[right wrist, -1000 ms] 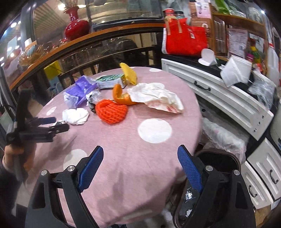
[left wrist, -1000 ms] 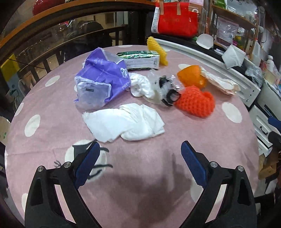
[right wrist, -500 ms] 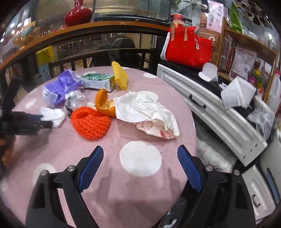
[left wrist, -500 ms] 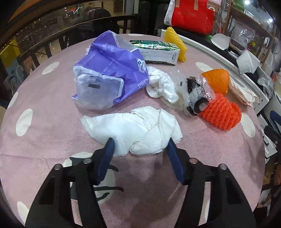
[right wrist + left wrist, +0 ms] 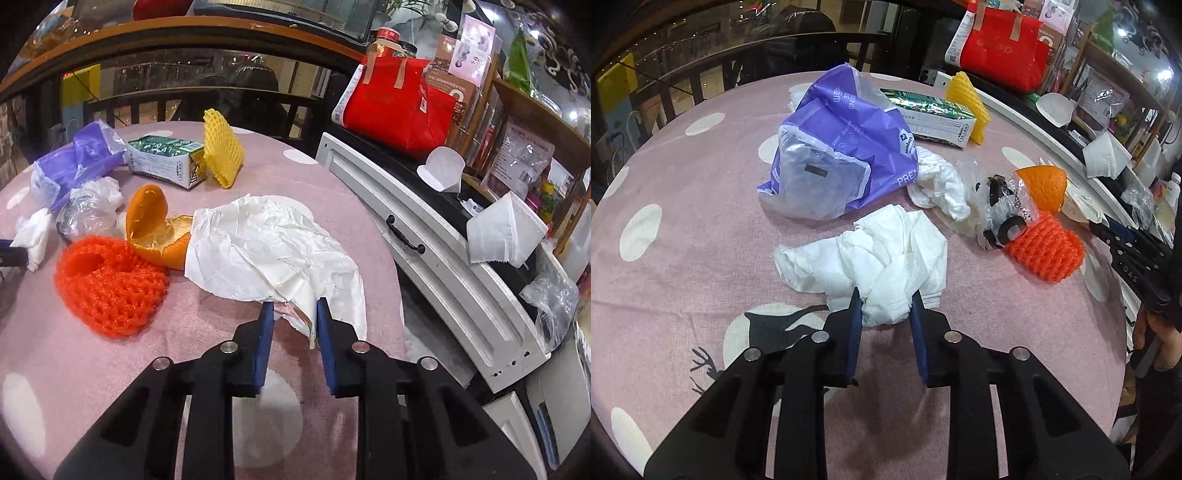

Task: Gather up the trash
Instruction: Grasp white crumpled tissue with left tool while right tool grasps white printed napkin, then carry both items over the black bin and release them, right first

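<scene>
My left gripper (image 5: pixel 884 302) is shut on the near end of a crumpled white tissue (image 5: pixel 879 254) lying on the pink spotted tablecloth (image 5: pixel 683 236). My right gripper (image 5: pixel 293 312) is shut on the near edge of a crumpled white paper wrapper (image 5: pixel 266 243) on the same cloth (image 5: pixel 92 369). Other trash lies around: a purple plastic bag (image 5: pixel 834 147), a green carton (image 5: pixel 931 114), an orange foam net (image 5: pixel 107 284), orange peel (image 5: pixel 151 225), a yellow foam net (image 5: pixel 221 151), clear plastic wrap (image 5: pixel 997 206) and a second tissue (image 5: pixel 938 184).
A white drawer cabinet (image 5: pixel 436 258) stands right of the table, with a red bag (image 5: pixel 395 107) and paper cones on top. A dark railing (image 5: pixel 701 74) runs behind the table. The right gripper also shows in the left wrist view (image 5: pixel 1130 251).
Both grippers moved forward and closed from wide open: the left onto the white tissue, the right onto the white paper wrapper.
</scene>
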`<state>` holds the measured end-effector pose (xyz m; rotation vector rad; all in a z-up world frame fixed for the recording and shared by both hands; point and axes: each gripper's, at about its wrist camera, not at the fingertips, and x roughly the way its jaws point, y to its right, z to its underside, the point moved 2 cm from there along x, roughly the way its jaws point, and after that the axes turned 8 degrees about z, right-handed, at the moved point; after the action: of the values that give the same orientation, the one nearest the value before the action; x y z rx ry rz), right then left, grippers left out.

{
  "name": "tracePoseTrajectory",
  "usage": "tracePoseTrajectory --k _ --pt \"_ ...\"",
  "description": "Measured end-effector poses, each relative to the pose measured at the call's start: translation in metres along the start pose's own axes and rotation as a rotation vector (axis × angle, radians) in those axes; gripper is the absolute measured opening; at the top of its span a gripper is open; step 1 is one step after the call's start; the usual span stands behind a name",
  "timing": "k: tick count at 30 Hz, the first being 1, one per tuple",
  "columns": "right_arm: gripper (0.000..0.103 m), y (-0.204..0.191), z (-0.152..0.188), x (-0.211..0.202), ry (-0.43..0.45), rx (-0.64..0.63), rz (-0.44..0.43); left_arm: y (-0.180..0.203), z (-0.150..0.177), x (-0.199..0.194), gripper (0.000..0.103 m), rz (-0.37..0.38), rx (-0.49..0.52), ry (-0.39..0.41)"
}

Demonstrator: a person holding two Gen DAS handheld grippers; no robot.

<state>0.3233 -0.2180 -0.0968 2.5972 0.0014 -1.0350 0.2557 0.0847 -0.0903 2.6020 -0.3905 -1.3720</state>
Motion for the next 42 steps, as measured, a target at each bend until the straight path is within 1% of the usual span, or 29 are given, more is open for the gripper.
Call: tracePoseTrajectory --k 3,5,9,14,21,25,28,32,42 --pt "0.016 0.007 0.003 -0.009 0.018 0.039 -0.003 0.004 0.002 -0.005 0.025 -0.011 0.011 0.016" --pt "0.014 0.013 0.005 -0.016 0.026 0.063 -0.006 0.008 0.005 -0.008 0.025 -0.001 0.016 0.019" --pt "0.014 0.022 0.009 -0.031 0.035 0.092 -0.013 0.019 0.011 -0.016 0.025 0.027 0.02 0.031" --pt "0.014 0.034 0.017 -0.055 0.052 0.135 -0.025 0.044 0.017 -0.03 0.025 0.024 0.078 0.066" --pt "0.014 0.047 0.036 -0.082 0.049 0.192 -0.05 0.088 0.028 -0.036 0.025 0.102 0.138 0.067" --pt "0.014 0.054 0.05 -0.097 0.049 0.203 -0.042 0.112 0.034 -0.035 0.025 0.131 0.178 0.065" --pt "0.014 0.062 0.06 -0.107 0.049 0.234 -0.037 0.131 0.036 -0.033 0.025 0.174 0.185 0.057" --pt "0.014 0.075 0.077 -0.118 0.04 0.269 -0.022 0.16 0.043 -0.032 0.025 0.215 0.227 0.05" --pt "0.014 0.106 0.132 -0.126 -0.062 0.347 0.025 0.231 0.065 -0.026 0.025 0.318 0.334 0.019"
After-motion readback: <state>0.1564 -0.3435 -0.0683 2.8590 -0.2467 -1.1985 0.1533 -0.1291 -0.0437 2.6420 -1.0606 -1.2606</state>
